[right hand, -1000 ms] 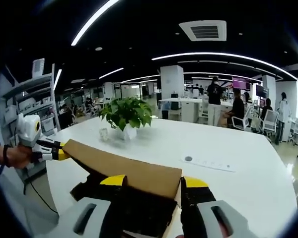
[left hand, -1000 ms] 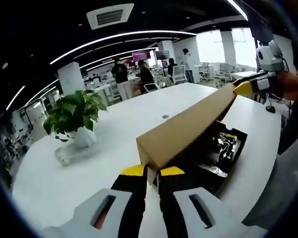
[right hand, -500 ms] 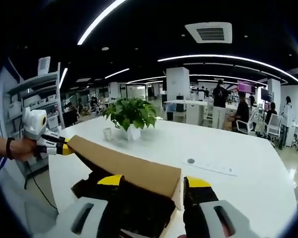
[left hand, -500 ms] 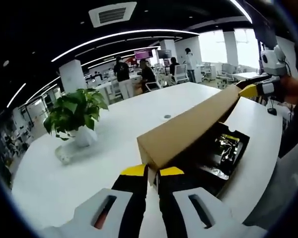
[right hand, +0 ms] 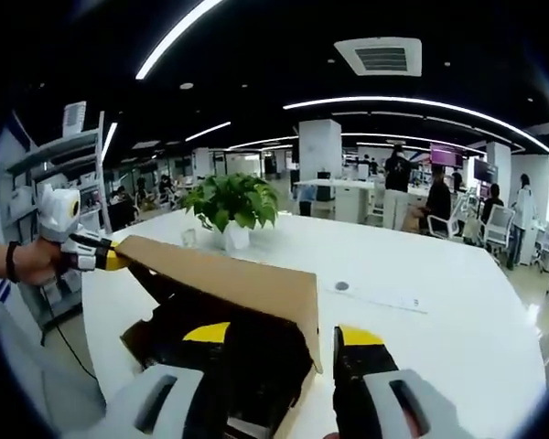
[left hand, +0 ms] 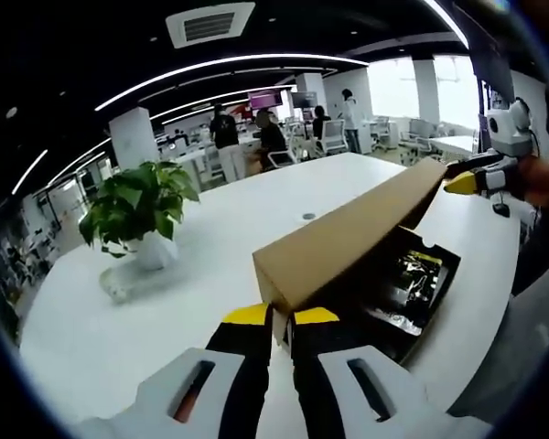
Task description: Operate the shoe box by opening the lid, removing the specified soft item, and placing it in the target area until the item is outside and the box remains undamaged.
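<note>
Now: left tool (left hand: 282, 316) pinches lid (left hand: 348, 240) corner | right tool (right hand: 282, 335) wide, straddling lid edge | box (left hand: 412, 293) open

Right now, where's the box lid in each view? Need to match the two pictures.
Left gripper view: the lid runs from low centre, just above this view's own jaws, up to the right, where the right gripper meets its far end.
Right gripper view: the lid spans from the left gripper at mid left to low centre.
Shared landmark: the potted plant on the white table.
</note>
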Action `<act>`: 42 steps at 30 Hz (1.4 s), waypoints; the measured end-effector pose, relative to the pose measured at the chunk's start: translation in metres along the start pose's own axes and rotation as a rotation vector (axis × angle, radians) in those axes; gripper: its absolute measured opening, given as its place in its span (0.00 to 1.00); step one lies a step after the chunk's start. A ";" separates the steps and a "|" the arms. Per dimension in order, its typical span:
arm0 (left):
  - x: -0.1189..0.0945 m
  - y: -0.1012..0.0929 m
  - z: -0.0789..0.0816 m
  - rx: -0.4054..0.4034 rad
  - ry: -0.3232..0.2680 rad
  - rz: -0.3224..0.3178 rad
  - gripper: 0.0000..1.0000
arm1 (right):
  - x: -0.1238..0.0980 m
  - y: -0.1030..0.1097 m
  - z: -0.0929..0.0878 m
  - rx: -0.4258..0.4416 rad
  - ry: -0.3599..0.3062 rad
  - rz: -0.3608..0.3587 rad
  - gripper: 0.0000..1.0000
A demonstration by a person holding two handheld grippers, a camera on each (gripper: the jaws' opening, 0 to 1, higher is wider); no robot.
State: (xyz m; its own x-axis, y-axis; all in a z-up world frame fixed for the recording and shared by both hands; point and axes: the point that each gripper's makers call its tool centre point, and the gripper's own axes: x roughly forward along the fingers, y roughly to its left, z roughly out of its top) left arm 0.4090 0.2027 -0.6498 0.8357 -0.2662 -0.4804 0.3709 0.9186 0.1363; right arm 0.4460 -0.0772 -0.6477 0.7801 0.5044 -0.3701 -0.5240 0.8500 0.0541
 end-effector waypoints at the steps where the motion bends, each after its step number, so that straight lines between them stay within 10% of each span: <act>1: 0.000 0.000 0.000 -0.001 0.000 -0.001 0.04 | 0.001 -0.003 -0.001 0.008 -0.001 -0.010 0.35; 23: 0.004 0.005 0.006 -0.029 0.002 0.005 0.04 | 0.035 -0.021 -0.027 0.026 0.083 -0.054 0.02; 42: 0.012 0.011 0.012 -0.039 -0.006 0.022 0.04 | 0.047 -0.030 -0.029 0.055 0.099 -0.064 0.00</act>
State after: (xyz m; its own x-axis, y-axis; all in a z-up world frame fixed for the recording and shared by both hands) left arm 0.4276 0.2068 -0.6438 0.8461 -0.2475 -0.4721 0.3365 0.9349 0.1129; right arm 0.4884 -0.0829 -0.6935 0.7724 0.4334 -0.4642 -0.4524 0.8885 0.0766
